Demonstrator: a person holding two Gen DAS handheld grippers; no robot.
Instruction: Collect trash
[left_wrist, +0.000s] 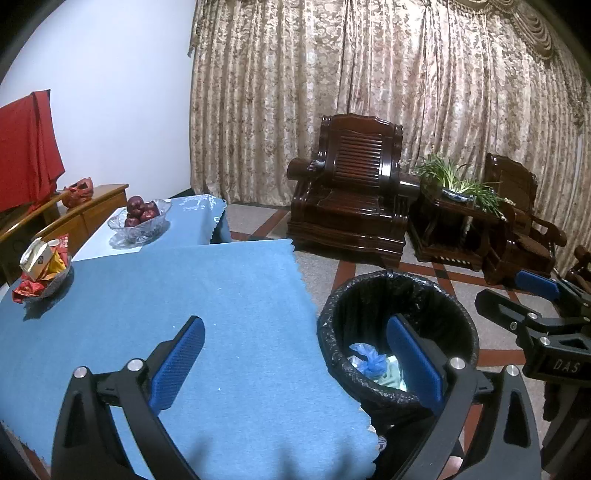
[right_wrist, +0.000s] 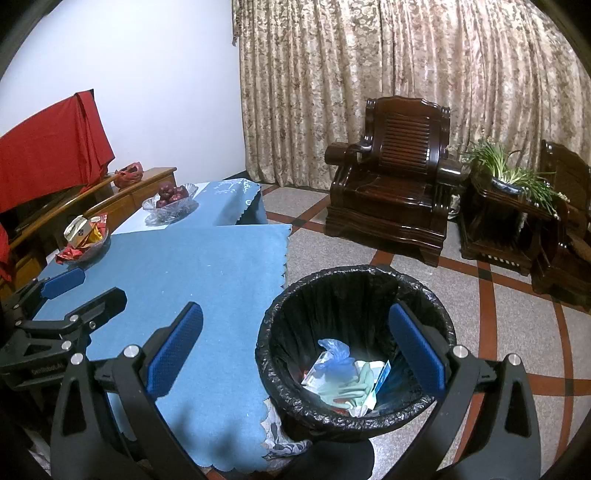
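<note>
A trash bin (right_wrist: 354, 295) lined with a black bag stands on the floor at the table's right edge; it also shows in the left wrist view (left_wrist: 395, 295). Inside lie a blue plastic bag (right_wrist: 334, 352), pale green gloves (right_wrist: 347, 387) and paper packaging. My right gripper (right_wrist: 295, 350) is open and empty above the bin's near left rim. My left gripper (left_wrist: 295, 362) is open and empty over the blue tablecloth (left_wrist: 166, 314) near the table's right edge. Each gripper shows in the other's view: the right one (left_wrist: 524, 302), the left one (right_wrist: 74, 291).
A glass dish of wrappers and a small carton (right_wrist: 83, 236) sits at the table's far left. A glass bowl of red apples (right_wrist: 170, 199) stands farther back. Dark wooden armchairs (right_wrist: 395, 184), a side table with a plant (right_wrist: 513, 177), a wooden cabinet and curtains lie beyond.
</note>
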